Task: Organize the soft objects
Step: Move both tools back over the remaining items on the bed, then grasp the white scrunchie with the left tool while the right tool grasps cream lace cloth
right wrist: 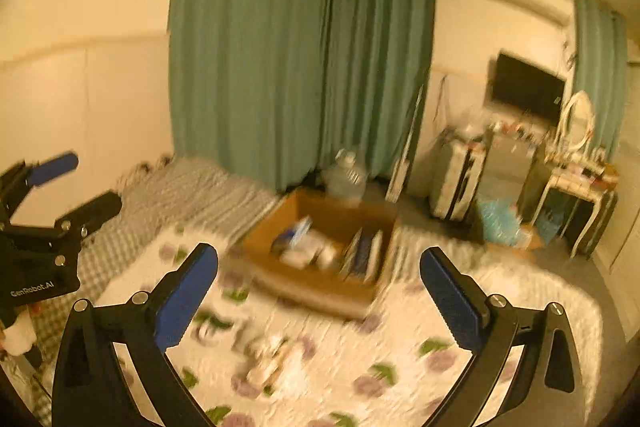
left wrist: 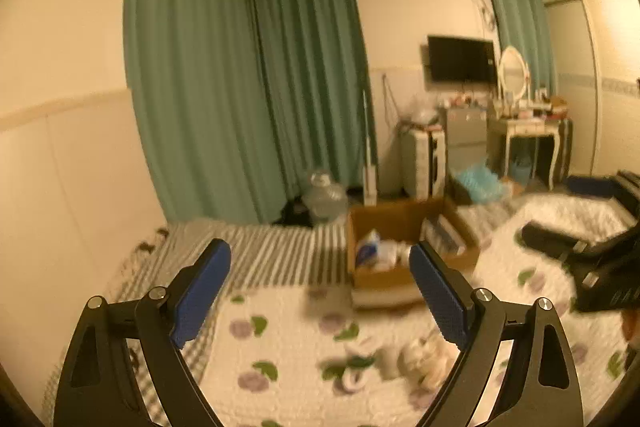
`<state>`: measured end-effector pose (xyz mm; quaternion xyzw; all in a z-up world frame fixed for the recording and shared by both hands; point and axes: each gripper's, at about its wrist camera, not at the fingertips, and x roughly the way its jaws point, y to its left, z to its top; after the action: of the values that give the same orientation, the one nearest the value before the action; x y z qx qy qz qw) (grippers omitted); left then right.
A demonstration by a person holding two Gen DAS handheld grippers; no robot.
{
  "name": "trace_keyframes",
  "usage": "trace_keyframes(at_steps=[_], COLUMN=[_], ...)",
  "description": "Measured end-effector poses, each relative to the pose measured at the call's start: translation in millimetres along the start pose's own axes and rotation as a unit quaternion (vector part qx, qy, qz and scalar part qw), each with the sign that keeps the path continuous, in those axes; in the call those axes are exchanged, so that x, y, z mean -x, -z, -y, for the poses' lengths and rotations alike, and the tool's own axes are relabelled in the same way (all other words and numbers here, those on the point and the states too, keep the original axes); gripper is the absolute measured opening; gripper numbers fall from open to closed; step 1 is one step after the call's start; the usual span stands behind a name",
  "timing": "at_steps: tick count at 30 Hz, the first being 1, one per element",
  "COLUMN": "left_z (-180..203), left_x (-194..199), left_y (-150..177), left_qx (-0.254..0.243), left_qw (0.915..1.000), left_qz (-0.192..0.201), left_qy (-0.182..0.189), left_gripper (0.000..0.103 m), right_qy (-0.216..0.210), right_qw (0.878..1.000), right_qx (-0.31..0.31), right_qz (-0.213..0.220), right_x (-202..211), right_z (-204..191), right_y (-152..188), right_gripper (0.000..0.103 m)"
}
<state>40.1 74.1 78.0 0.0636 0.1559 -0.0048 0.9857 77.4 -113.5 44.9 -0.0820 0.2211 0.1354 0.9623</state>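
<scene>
A small cream plush toy (left wrist: 426, 361) lies on the floral quilt (left wrist: 288, 339), with pale rolled items (left wrist: 360, 367) beside it. My left gripper (left wrist: 320, 291) is open and empty above the quilt, the toy near its right finger. In the right wrist view the toy (right wrist: 276, 359) lies below and between the open, empty fingers of my right gripper (right wrist: 320, 291). An open cardboard box (left wrist: 404, 247) holding books and white and blue items sits on the bed beyond both grippers; it shows in the right wrist view too (right wrist: 320, 247). The view is motion-blurred.
A striped blanket (left wrist: 260, 251) covers the bed's far left. Green curtains (left wrist: 248, 87), a water jug (left wrist: 326, 197), a suitcase (left wrist: 424, 163) and a dressing table (left wrist: 528, 131) stand beyond the bed. The other gripper shows at right (left wrist: 580, 259) and at left (right wrist: 44, 227).
</scene>
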Motion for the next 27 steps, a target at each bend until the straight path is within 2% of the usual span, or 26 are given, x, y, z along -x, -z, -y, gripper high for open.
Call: trace_keyframes(at_steps=[3,8,11,15,18,20,22,23,25,27], left_z=[5,10,14,22,24,25,28,27,27,26], left_x=[-14,-58,-86,-115,-135,-146,-154,-158,-165,-174], left_y=[30,82,110,137,156,164,172,175,184,192], left_qx=[-0.005,0.008,0.012,-0.002,0.004,0.002,-0.003,-0.005,-0.008,-0.015], left_qw=[0.9998,0.9963,0.9903,0.9864,0.9810,0.9789,0.9768,0.9762,0.9740,0.9708], left_qz=[-0.021,-0.084,-0.130,-0.157,-0.184,-0.195,-0.204,-0.207,-0.216,-0.230], left_qy=[-0.001,0.017,0.048,0.051,0.059,0.060,0.063,0.064,0.066,0.066], left_gripper=[0.092,0.092,0.092,0.092,0.092,0.092,0.092,0.092,0.091,0.091], right_qy=[-0.023,-0.042,-0.049,-0.053,-0.058,-0.064,-0.073,-0.076,-0.076,-0.070], right_qw=[0.999,0.992,0.986,0.979,0.973,0.970,0.968,0.966,0.967,0.968], right_qx=[-0.004,-0.022,-0.025,-0.033,-0.037,-0.042,-0.048,-0.050,-0.051,-0.050], right_qz=[-0.043,-0.115,-0.155,-0.195,-0.219,-0.229,-0.237,-0.240,-0.240,-0.235], right_x=[-42,-109,-140,-166,-180,-186,-189,-191,-191,-190], right_z=[-15,-19,-16,-11,-8,-7,-5,-4,-2,-1], right_y=[39,98,129,157,169,173,175,176,177,176], right_gripper=[0.102,0.102,0.102,0.102,0.097,0.089,0.069,0.064,0.036,0.030])
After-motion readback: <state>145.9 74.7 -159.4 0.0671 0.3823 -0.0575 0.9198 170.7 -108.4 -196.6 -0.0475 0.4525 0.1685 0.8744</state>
